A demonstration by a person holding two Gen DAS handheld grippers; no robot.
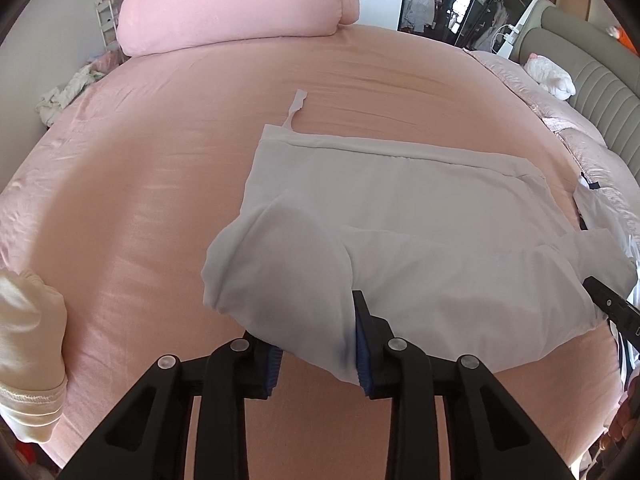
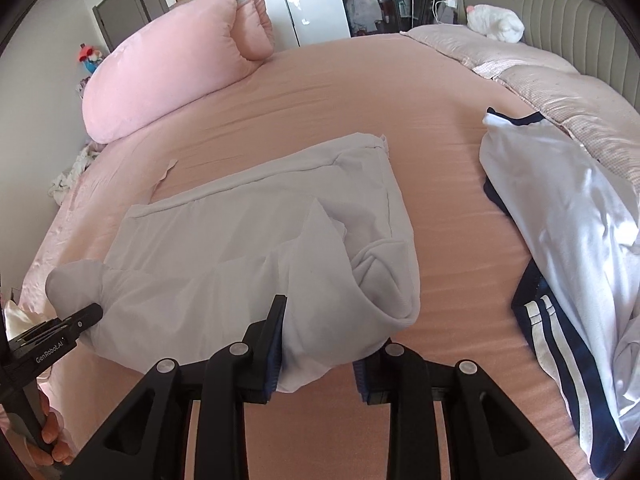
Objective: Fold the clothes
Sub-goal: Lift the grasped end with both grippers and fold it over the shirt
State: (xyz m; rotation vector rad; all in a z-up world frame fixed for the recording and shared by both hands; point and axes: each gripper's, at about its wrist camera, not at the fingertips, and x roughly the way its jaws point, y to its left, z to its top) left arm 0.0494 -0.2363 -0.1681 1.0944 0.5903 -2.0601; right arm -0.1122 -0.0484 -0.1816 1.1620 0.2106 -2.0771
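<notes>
Pinching the soft, light white cotton garment along its near edge, left gripper and right gripper each clamp a bunched fold; the limp cloth sags between them.

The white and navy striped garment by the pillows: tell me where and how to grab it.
Take the white and navy striped garment at its navy-trimmed far corner, coming from the bare pink sheet on its left. That corner lies flat and exposed, while the near part is crumpled and bunched. Both grippers would first have to release the light grey garment.

White garment hides left tool pad faces.
</notes>
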